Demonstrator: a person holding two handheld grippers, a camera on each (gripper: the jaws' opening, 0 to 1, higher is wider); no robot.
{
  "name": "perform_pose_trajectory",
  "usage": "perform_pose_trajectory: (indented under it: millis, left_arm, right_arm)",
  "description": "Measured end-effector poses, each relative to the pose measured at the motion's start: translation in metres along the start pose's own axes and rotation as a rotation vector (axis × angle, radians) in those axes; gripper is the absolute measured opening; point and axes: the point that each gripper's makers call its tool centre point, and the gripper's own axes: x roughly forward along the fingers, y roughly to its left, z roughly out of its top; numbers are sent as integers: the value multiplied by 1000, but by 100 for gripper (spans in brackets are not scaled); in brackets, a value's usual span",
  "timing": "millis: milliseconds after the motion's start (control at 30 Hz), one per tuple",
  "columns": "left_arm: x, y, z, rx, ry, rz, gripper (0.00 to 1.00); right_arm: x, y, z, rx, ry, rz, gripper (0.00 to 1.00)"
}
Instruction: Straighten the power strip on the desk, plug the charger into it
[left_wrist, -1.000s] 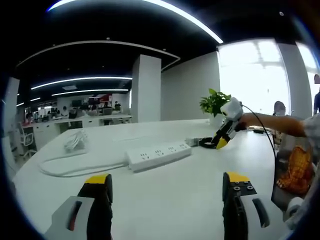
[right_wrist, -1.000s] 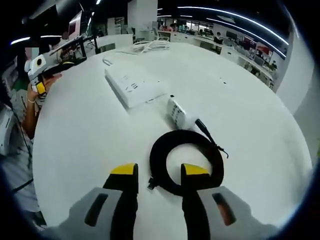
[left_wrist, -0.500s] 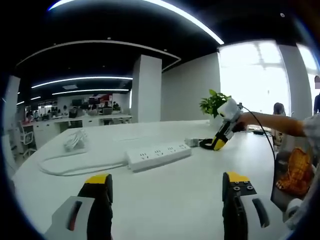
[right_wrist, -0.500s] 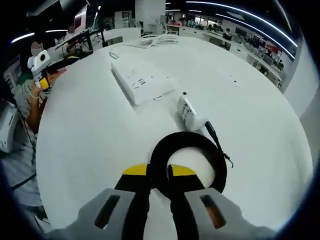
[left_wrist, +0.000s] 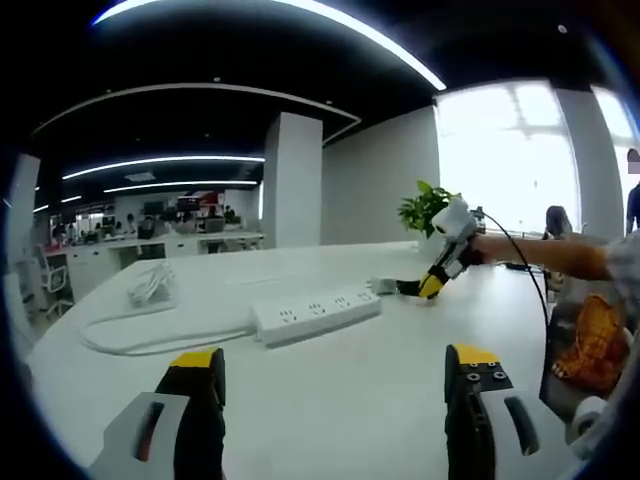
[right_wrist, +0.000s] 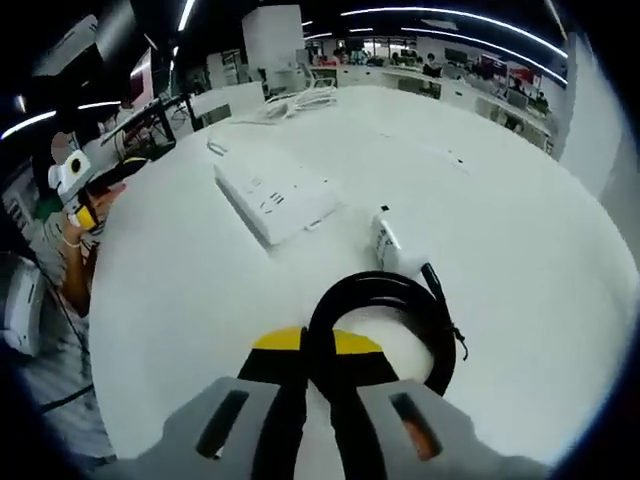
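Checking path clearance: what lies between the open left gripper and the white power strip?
Bare white desk, in the left gripper view, between the left gripper and the white power strip.

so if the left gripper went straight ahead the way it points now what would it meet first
Probably the white power strip, which lies across the desk ahead of its open jaws; bare desk lies before it. Depth is hard to judge.

white desk, black cable, yellow tips

the desk is plain white, as are the power strip, its cord and the charger. the coiled cable is black. both the left gripper and right gripper are grey with yellow tips. the plant is green.
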Motion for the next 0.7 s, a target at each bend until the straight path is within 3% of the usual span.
perform_pose_trajectory:
  millis: [100, 333, 467, 700]
  left_arm:
    - [0, 1, -1, 3, 5, 2, 92]
    - [2, -1, -2, 4, 10, -4, 92]
    - [2, -1, -1, 3, 7, 0, 92]
    - [4, -1, 1, 10, 10, 0, 92]
  right_arm:
    - [-4, 2, 11, 14, -98, -6, 4]
    - [-15, 4, 38, 137, -352, 14, 4]
    - [-26, 11, 54, 162, -524, 1, 3]
    - [-36, 24, 72, 251, -716, 36, 3]
